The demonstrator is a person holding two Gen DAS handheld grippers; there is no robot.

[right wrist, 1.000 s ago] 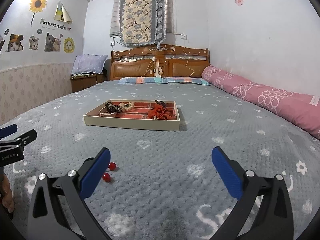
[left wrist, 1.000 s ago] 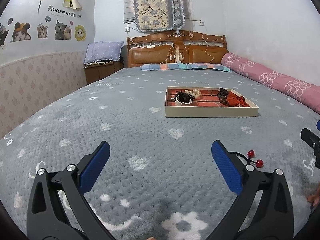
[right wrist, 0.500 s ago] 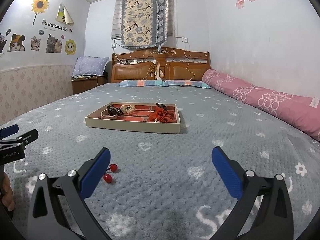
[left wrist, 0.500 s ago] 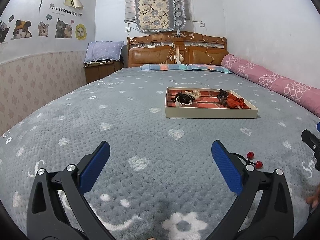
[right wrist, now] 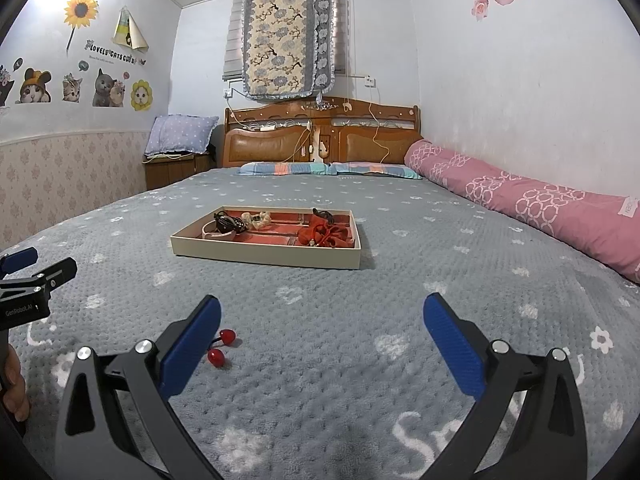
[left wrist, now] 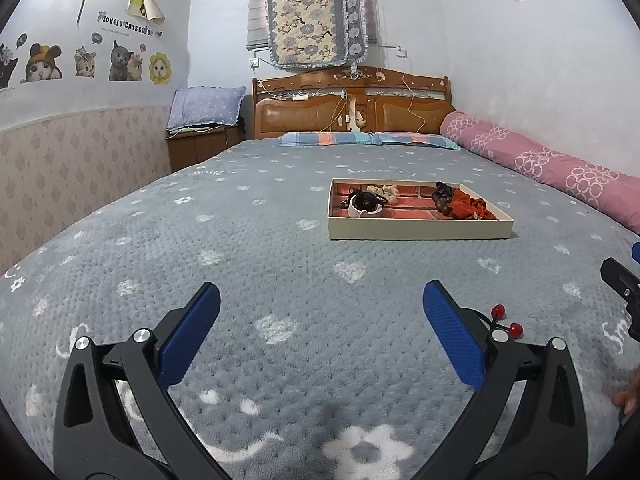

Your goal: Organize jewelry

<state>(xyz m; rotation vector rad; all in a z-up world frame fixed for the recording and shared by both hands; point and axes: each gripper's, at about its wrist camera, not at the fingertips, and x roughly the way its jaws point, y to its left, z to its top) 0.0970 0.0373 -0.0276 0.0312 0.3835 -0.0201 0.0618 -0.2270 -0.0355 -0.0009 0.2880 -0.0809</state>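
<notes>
On the bed, left wrist view: left gripper (left wrist: 320, 328) hovers low over the grey blanket (left wrist: 248, 240), jaws spread wide, nothing between them.
Loose item: red-beaded hair tie (left wrist: 505, 320) lies on the blanket just beside the right-hand finger, outside the jaws.
Tray: shallow tray (left wrist: 420, 233) sits well ahead, holding a white bangle (left wrist: 362, 209), a pale beaded piece (left wrist: 386, 191) and a red fabric piece (left wrist: 468, 205).
Edge of frame: right gripper (left wrist: 622, 284) is cut off at the right border (its jaws cannot be read from this side).

From the right wrist view: right gripper (right wrist: 320, 332) is likewise spread wide and empty.
Loose item: red-beaded hair tie (right wrist: 221, 346) lies touching or just beside the left-hand finger; which one cannot be told.
Tray: shallow tray (right wrist: 264, 258) is ahead, slightly to the left.
Edge of frame: left gripper (right wrist: 28, 276) shows only in part.

Step in hand: judged as the approach before picking up the last loose piece.
Next move: one gripper must shift sideways to bracket the beads, descend, close, then carry to the tray.
Hard to make out: the tie's black cord is mostly hidden behind a finger; dark items in the tray are too small to identify.
</notes>
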